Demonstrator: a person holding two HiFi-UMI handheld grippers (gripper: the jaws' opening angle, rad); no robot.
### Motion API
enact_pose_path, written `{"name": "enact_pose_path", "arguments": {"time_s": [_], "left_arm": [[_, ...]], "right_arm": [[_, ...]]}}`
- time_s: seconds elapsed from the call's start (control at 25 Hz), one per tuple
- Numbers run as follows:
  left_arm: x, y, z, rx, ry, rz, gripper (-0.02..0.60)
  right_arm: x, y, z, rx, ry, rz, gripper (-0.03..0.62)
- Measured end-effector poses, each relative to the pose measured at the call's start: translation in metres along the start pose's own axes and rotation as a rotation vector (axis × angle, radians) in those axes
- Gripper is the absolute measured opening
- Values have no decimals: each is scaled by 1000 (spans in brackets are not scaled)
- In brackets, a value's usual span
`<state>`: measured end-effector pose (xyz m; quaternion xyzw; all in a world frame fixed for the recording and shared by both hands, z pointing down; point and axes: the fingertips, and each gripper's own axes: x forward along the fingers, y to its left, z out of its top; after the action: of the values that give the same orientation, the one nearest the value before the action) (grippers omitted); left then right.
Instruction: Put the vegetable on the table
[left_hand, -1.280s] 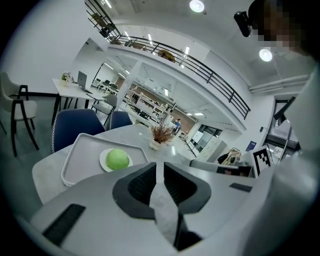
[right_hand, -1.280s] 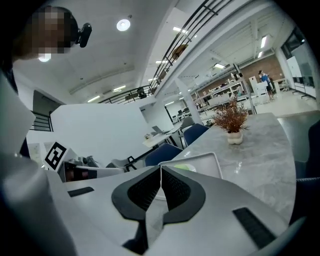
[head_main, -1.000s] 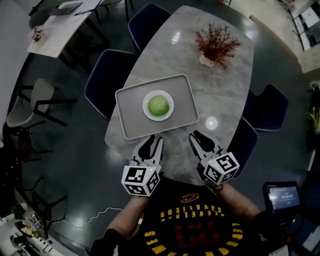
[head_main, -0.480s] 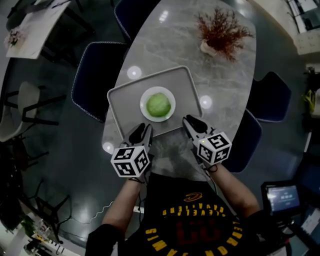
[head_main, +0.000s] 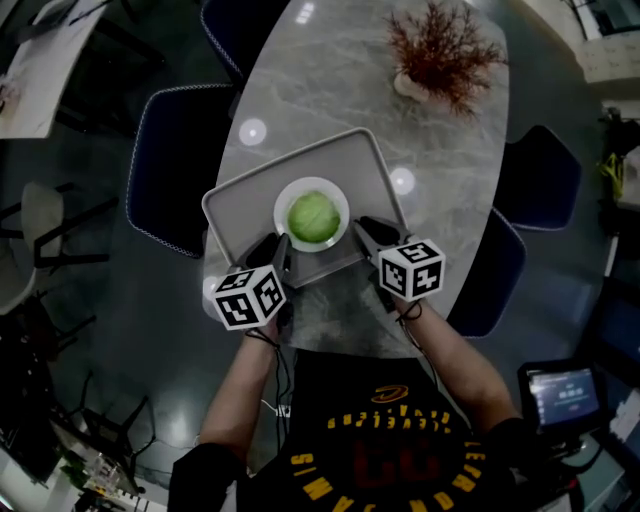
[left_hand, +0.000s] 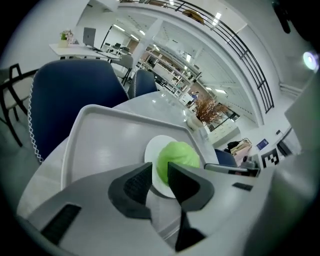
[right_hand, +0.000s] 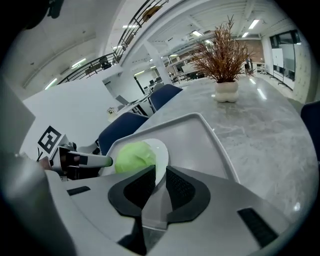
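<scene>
A green cabbage (head_main: 312, 216) lies on a white plate (head_main: 284, 200) in a grey tray (head_main: 238, 212) on the marble table (head_main: 330, 90). My left gripper (head_main: 277, 244) is at the plate's near-left rim. My right gripper (head_main: 362, 228) is at its right rim. In the left gripper view the jaws stand close together around the plate (left_hand: 152, 150) rim, with the cabbage (left_hand: 177, 157) just beyond the left gripper (left_hand: 159, 172). The right gripper (right_hand: 160, 175) likewise has the plate (right_hand: 161, 150) rim in its narrow gap, with the cabbage (right_hand: 134, 156) to the left.
A potted plant with red-brown twigs (head_main: 440, 50) stands at the table's far end. Dark blue chairs (head_main: 170, 150) (head_main: 535, 180) flank the table on both sides. The tray's raised rim (right_hand: 210, 130) runs close by my right gripper. Bare marble lies to the right of the tray.
Both grippers moved forward from the table's near edge over the tray. They have come to the plate's rim on either side of the cabbage.
</scene>
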<state>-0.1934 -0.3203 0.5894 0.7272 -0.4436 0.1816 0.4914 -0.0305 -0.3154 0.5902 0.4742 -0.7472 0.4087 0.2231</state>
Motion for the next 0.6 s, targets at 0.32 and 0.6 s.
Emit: {"name": "enact_pose_path", "arguments": {"time_s": [0.32, 0.6], "left_arm": [[28, 10, -4, -165, 79, -47, 97], [21, 15, -6, -211, 90, -48, 97]], "right_arm": [[31, -13, -2, 100, 58, 22, 67], [36, -10, -1, 153, 77, 25, 67]]}}
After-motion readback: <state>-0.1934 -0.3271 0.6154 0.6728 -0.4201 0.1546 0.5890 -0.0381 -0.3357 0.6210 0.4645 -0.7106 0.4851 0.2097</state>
